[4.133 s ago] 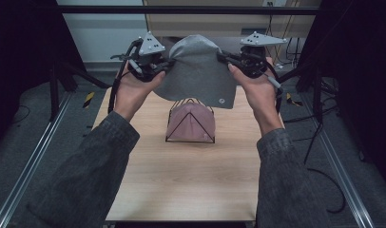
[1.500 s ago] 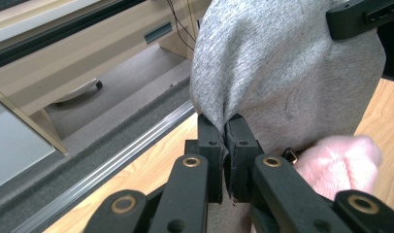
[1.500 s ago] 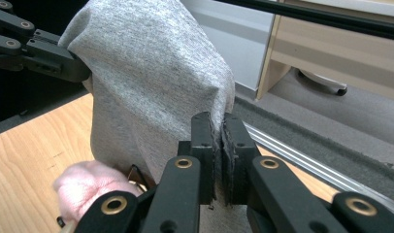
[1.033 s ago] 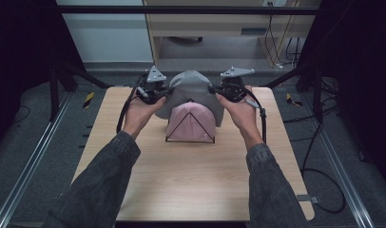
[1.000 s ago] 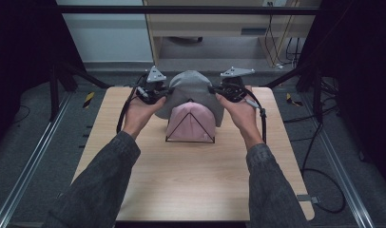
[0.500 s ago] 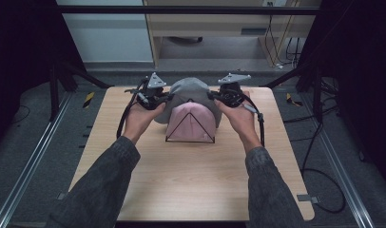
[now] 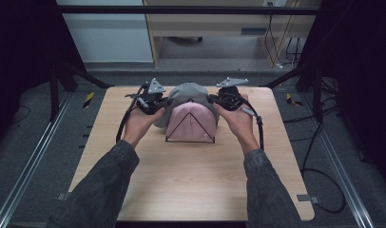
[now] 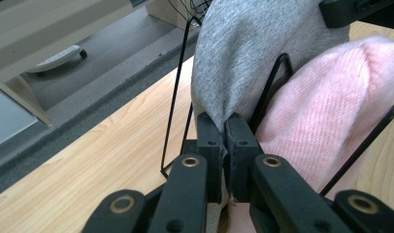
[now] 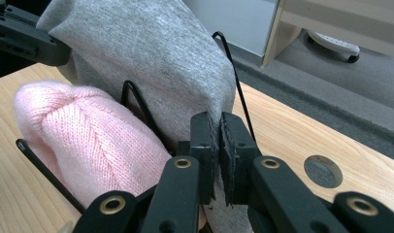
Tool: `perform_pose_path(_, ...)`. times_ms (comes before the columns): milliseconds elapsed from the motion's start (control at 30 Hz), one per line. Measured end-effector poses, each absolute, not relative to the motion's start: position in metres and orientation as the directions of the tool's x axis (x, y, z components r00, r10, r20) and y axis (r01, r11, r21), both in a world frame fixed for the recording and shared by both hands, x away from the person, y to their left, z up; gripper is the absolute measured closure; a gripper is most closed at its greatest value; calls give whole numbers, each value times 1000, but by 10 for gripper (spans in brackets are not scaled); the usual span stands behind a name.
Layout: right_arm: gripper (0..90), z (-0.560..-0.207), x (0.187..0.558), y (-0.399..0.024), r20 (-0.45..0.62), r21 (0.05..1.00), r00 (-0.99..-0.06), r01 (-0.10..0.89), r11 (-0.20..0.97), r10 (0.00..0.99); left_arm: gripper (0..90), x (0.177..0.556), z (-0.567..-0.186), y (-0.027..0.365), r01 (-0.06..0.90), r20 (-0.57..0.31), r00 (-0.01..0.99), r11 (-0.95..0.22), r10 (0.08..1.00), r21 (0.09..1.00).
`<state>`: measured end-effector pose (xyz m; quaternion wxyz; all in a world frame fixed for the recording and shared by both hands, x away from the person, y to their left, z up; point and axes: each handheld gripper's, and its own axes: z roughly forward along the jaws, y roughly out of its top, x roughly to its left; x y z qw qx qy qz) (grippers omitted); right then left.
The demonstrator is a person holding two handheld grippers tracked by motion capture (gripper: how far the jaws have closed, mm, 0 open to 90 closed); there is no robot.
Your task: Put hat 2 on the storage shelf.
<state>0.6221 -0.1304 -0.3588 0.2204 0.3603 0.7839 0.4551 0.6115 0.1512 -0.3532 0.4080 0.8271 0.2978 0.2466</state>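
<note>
Gripping grey hat w/ both grippers, over wire rack.

A wire rack stands on the surface, toward its far middle. One hat sits in the rack's front part, a second hat behind it. The left hand-held gripper pinches the rear hat's left edge, the right hand-held gripper its right edge.

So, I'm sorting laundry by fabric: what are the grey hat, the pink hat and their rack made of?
Grey hat: fine, flecked jersey, probably cotton blend. Pink hat: chunky ribbed knit, fuzzy, likely wool or acrylic. Rack: thin black bent wire, probably coated metal.
</note>
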Motion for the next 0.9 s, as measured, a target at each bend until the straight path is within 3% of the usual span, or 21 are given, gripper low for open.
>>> perform_pose_path(500, 828, -363, 622, -129, -7, 852, -647, 396, 344, 762, 859, 611, -367, 155, 342, 99, 703, -457, 704, 821)
perform_pose_path(767, 690, -366, 618, -136, 8, 858, -637, 401, 322, 771, 819, 612, -371, 160, 373, 83, 690, -451, 719, 811)
perform_pose_path(800, 653, -366, 616, -139, 9, 858, -630, 404, 317, 776, 753, 612, -371, 159, 373, 87, 686, -451, 723, 811)
perform_pose_path(867, 631, -365, 615, -139, 11, 857, -626, 407, 315, 780, 726, 610, -370, 160, 367, 92, 677, -443, 730, 818)
perform_pose_path(900, 575, -363, 613, -141, 5, 861, -618, 402, 311, 786, 665, 609, -369, 160, 363, 86, 672, -428, 736, 827)
